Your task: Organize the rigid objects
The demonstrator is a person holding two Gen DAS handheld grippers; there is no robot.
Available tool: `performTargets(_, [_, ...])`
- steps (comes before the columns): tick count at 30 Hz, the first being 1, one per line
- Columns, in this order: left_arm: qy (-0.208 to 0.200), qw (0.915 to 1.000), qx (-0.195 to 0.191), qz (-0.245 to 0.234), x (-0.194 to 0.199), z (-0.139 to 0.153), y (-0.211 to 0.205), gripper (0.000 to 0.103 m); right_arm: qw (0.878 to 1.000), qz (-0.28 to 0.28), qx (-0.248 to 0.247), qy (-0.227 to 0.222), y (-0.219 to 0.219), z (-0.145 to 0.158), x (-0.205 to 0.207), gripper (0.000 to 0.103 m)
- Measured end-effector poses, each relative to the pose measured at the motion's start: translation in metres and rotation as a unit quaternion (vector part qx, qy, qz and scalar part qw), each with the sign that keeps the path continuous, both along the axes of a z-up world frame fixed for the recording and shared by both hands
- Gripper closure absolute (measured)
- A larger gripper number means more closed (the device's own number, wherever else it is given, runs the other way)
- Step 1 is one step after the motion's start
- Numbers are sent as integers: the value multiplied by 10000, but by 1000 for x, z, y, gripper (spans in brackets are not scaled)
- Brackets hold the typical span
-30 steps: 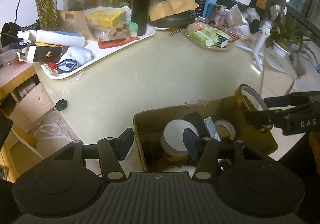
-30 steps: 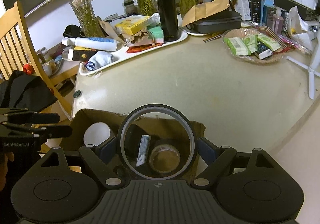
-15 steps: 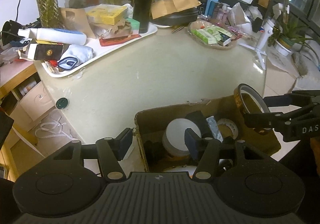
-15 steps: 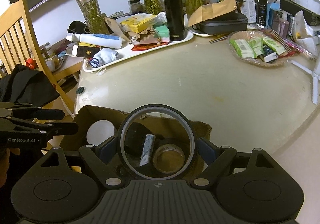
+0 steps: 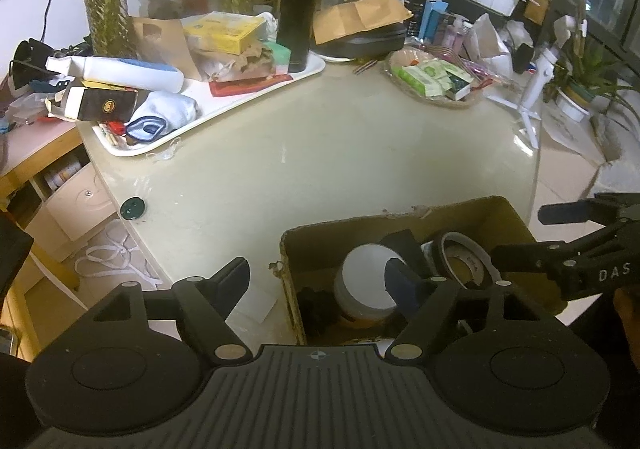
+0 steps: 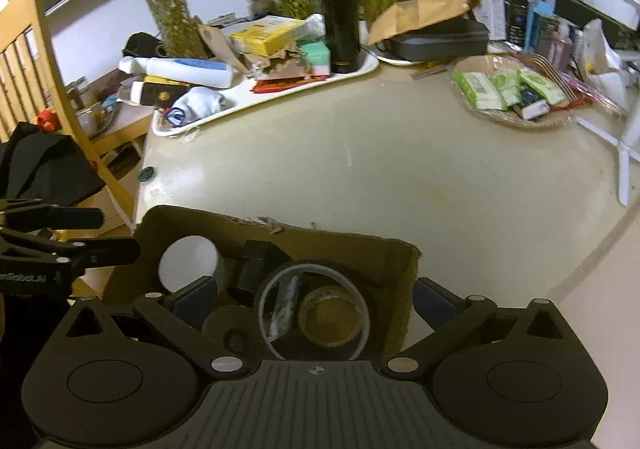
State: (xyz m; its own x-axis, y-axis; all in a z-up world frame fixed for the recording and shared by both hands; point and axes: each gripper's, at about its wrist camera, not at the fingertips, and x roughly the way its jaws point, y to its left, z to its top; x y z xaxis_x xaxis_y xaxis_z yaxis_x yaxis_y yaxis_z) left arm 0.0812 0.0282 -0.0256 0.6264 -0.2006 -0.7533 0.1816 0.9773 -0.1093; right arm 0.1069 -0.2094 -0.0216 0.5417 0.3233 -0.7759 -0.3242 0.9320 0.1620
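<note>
An open cardboard box (image 5: pixel 500 211) (image 6: pixel 384 253) sits at the table's near edge. In it lie a white-lidded jar (image 5: pixel 366 269) (image 6: pixel 188 267), a black block (image 5: pixel 400 241) (image 6: pixel 260 263), a brown tape roll (image 6: pixel 330 315) and a thin dark tape ring (image 5: pixel 472 249) (image 6: pixel 312 311) resting over the roll. My right gripper (image 6: pixel 314 299) is open above the box, with the ring lying free below it; it shows from the side in the left wrist view (image 5: pixel 520 235). My left gripper (image 5: pixel 320 277) is open and empty, straddling the box's left wall.
A white tray (image 5: pixel 312 69) of boxes, a tube and a black flask (image 5: pixel 300 5) stands at the back left. A wicker basket (image 5: pixel 436 97) of packets is at the back right. A green cap (image 5: pixel 133 207) lies at the table's left edge. A wooden chair (image 6: pixel 48 81) stands left.
My right gripper opened and let go of the tape ring, which dropped into the box onto the brown roll. The left gripper stayed open in place.
</note>
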Motion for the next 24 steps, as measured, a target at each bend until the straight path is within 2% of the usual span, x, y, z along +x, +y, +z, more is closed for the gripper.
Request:
performTargets(3, [-83, 9999, -50, 57, -1, 2, 2, 24, 9998, -175, -104, -3, -3, -2, 0, 0])
performTargets(5, [-143, 9998, -49, 90, -1, 3, 2, 10, 9995, -294, -140, -11, -5, -2, 0, 0])
performTargets(7, [-231, 9997, 2, 106, -2, 5, 0, 0, 9989, -439, -170, -18, -7, -2, 0, 0])
performTargets(14, [-371, 9987, 317, 165, -6, 10, -8, 0, 9958, -878, -278, 6, -14, -2, -9, 0])
performTargets(20, [-477, 9963, 718, 2, -18, 16, -22, 0, 9938, -1046, -366, -15, -15, 2, -22, 0])
performTargets(24, [-403, 9951, 900, -46, -24, 18, -29, 0, 9931, -1091, -431, 36, -14, 2, -30, 0])
